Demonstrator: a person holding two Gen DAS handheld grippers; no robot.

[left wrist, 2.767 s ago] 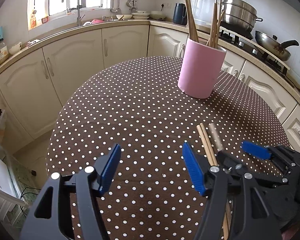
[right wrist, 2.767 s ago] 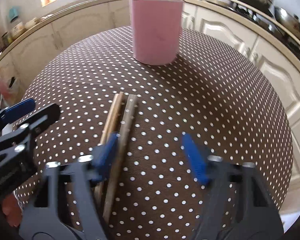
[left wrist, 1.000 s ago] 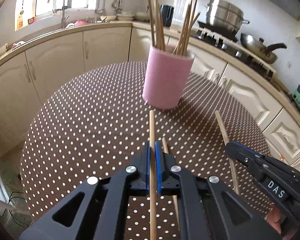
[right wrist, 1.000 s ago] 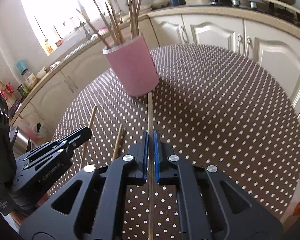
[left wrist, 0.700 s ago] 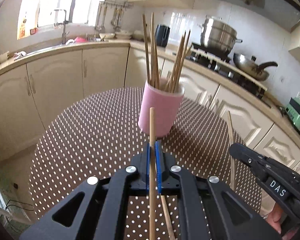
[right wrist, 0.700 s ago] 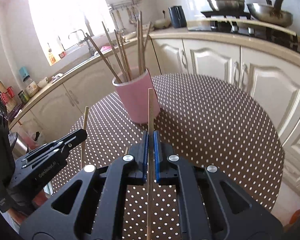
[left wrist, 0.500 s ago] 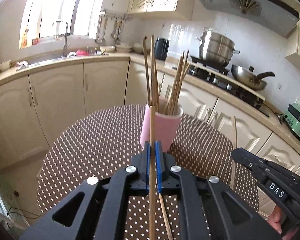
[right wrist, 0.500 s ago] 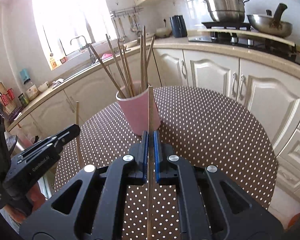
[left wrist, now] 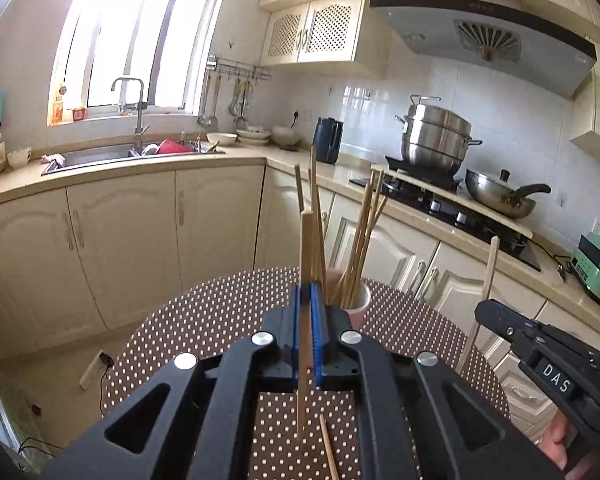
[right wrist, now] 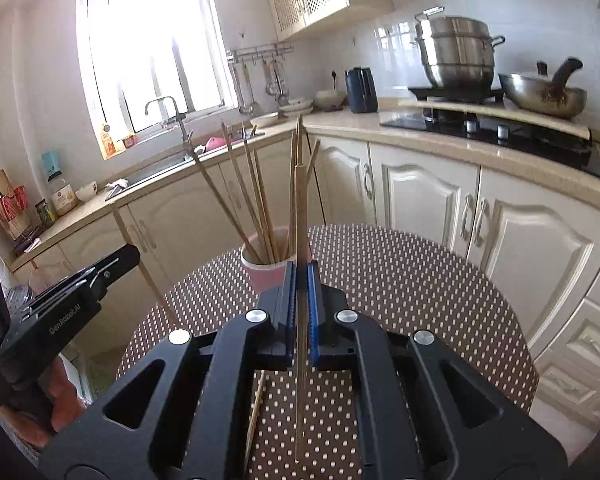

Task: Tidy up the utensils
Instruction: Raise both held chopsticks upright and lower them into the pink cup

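Each tool, left [left wrist: 307,308] and right [right wrist: 301,284], clamps one thin wooden chopstick [left wrist: 305,264] [right wrist: 300,216] upright before the pink cylindrical holder [right wrist: 266,270].

Pink cup [left wrist: 361,300] mostly behind left tongs [left wrist: 307,320]

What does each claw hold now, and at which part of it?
Each holds one wooden chopstick. The left claw pinches its chopstick near mid-length; the right claw pinches its chopstick near mid-length too.
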